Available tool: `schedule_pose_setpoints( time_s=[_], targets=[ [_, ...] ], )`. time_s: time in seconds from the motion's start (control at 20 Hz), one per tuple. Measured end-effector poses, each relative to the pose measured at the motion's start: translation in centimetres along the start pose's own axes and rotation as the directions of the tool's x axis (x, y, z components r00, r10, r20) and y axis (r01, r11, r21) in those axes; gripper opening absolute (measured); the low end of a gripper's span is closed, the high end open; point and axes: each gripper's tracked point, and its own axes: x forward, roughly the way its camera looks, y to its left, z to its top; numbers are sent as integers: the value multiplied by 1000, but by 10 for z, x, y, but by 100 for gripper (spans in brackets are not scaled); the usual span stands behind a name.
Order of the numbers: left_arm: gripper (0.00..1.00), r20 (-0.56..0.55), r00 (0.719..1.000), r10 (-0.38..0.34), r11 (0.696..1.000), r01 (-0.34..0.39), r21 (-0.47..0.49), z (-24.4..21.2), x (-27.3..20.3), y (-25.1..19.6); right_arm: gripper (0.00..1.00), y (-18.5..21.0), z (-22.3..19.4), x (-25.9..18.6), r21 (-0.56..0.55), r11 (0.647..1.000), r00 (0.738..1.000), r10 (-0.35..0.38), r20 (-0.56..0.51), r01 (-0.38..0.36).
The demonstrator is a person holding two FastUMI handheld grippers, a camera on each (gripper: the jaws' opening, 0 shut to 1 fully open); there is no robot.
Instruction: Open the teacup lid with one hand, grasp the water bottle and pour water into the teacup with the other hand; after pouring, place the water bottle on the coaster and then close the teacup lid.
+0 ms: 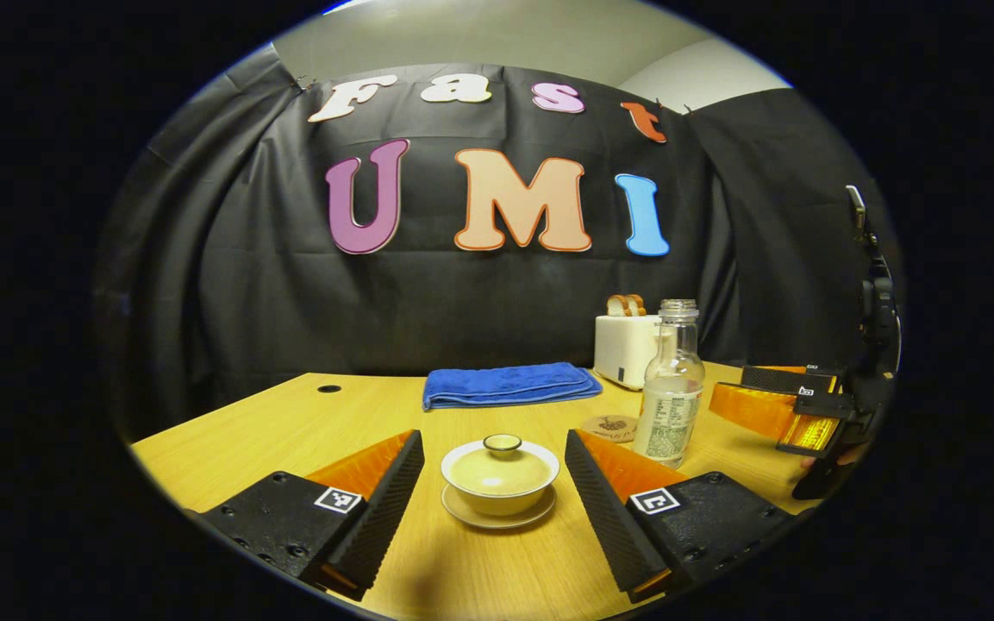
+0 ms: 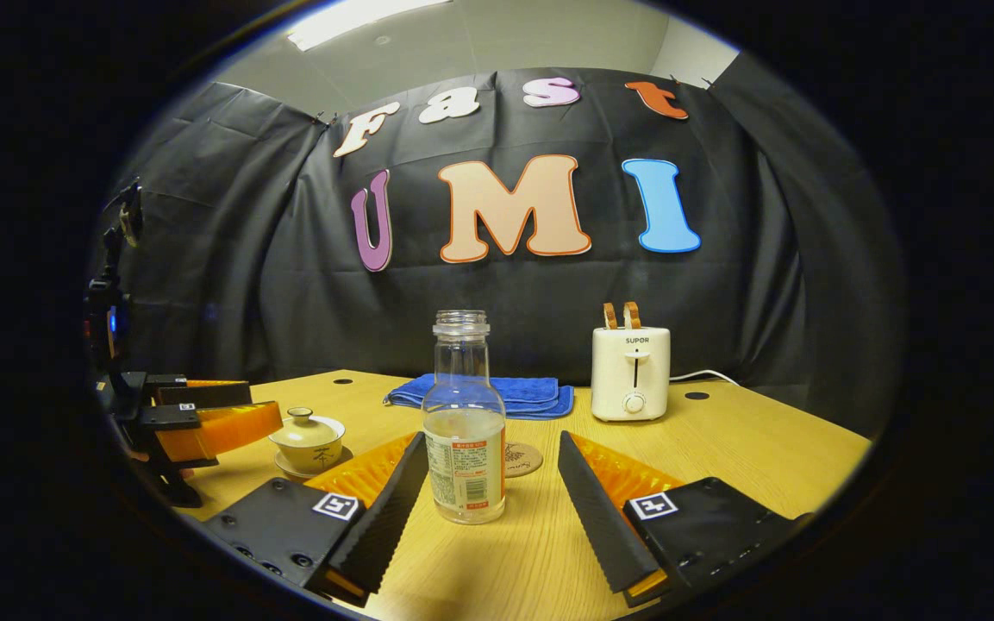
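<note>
A cream teacup [image 1: 499,480] with its lid [image 1: 501,466] on stands on a saucer in the left gripper view, in line with the gap of my open left gripper [image 1: 493,440], fingers apart from it. To its right stands a clear uncapped water bottle [image 1: 672,392], partly filled, beside a round coaster [image 1: 610,427]. In the right gripper view the bottle [image 2: 464,431] stands upright between the spread fingers of my open right gripper [image 2: 491,440], nearer the left finger, untouched. The coaster [image 2: 522,459] lies just behind it. The teacup [image 2: 307,440] sits far left by the left gripper [image 2: 212,423].
A folded blue towel [image 1: 509,384] lies at the back of the wooden table [image 1: 359,414]. A white toaster [image 2: 631,371] with bread slices stands at the back right, its cord trailing right. The right gripper [image 1: 794,405] with a hand behind it shows at the table's right edge.
</note>
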Motion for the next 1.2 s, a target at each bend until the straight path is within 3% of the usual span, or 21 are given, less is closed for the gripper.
schedule_pose_setpoints(
  time_s=[0.25,0.6,0.9,1.2],
  targets=[
    [95,-14,1000,-16,1000,16,1,-2,18,0,96,0,-1,0,0,1000,1000,2,0,-2],
    [73,-91,994,-53,999,54,6,-16,38,-6,95,0,0,0,1,1000,1000,3,0,-3],
    [72,-200,979,-41,997,52,50,-31,45,-7,96,0,-1,-1,0,1000,1000,4,0,-4],
    [46,-167,986,-26,998,34,45,-24,46,-3,96,0,-1,-1,0,1000,1000,5,0,-5]
  ],
)
